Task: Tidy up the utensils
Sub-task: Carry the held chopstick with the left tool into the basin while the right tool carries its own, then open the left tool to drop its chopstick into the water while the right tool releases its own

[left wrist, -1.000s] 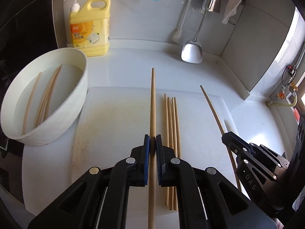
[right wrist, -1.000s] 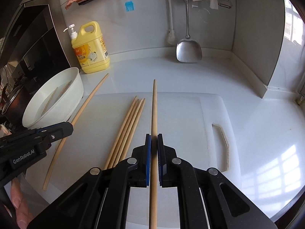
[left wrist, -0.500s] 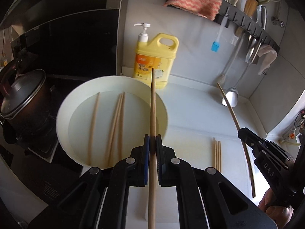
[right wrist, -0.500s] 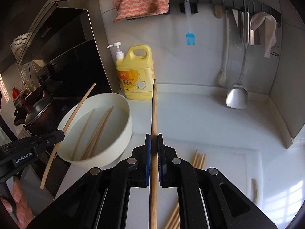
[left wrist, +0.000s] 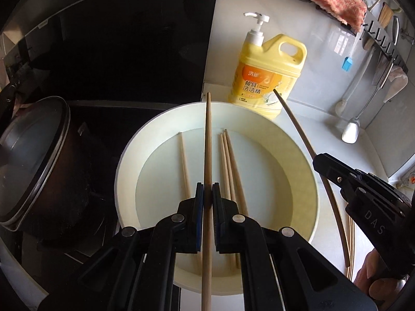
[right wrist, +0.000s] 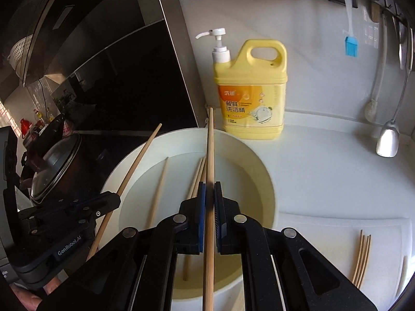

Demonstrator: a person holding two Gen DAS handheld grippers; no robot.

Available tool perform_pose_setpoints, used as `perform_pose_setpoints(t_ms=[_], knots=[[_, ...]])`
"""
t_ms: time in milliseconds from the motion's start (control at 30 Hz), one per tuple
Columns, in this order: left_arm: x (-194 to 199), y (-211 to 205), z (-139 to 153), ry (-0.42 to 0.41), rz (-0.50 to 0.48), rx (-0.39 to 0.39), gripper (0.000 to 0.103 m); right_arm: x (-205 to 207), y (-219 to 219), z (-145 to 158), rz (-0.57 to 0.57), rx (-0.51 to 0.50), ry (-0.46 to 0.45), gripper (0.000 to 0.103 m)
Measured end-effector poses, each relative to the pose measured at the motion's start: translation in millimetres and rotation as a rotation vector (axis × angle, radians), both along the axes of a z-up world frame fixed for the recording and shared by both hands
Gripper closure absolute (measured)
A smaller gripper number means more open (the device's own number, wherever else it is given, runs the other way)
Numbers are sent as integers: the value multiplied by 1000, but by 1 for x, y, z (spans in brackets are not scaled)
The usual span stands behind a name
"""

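While a second earlier both grippers were low over the cutting board, each now hung above the bowl
Left wrist view, left gripper [left wrist: 205,194]: it was closed on a chopstick [left wrist: 207,160], which ran forward over the bowl [left wrist: 298,155] with its tip past the far rim
Left wrist view, bowl: it had shifted from the left edge of the view to directly below; four chopsticks [left wrist: 228,165] lay inside it, one apart on the left, three bunched on the right
Left wrist view, right gripper [left wrist: 317,159]: it came in from the right, over the bowl's right rim, clamping a second chopstick [left wrist: 298,127] that slanted toward the detergent bottle [left wrist: 269,72]
Right wrist view, right gripper [right wrist: 209,194]: it was shut on its chopstick [right wrist: 210,160], whose tip reached beyond the bowl [right wrist: 262,171] toward the bottle's base
Right wrist view, leftovers: a small bunch of chopsticks [right wrist: 361,259] lay on the cutting board [right wrist: 324,228] on the table [right wrist: 324,168], well apart from the bowl
Meaning for the task: the carry looked done; releasing both sticks into the bowl seemed the step in hand, with the bunch on the board yet to be collected
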State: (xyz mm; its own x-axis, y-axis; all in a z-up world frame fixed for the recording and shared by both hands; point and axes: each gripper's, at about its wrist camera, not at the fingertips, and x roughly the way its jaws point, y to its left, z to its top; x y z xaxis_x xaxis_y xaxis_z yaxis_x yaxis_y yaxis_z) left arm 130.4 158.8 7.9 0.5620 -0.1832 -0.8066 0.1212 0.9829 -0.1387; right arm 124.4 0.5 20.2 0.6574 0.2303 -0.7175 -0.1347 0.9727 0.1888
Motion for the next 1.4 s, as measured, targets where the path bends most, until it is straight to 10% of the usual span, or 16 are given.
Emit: perform_pose_setpoints(t_ms=[800,1400], knots=[[46,12,-64,187,-29,-22,96,64,35,-77,-27,-23,301,96],[46,13,-61,177,-4,35,81,61,27,-83,-43,-15,321,93]])
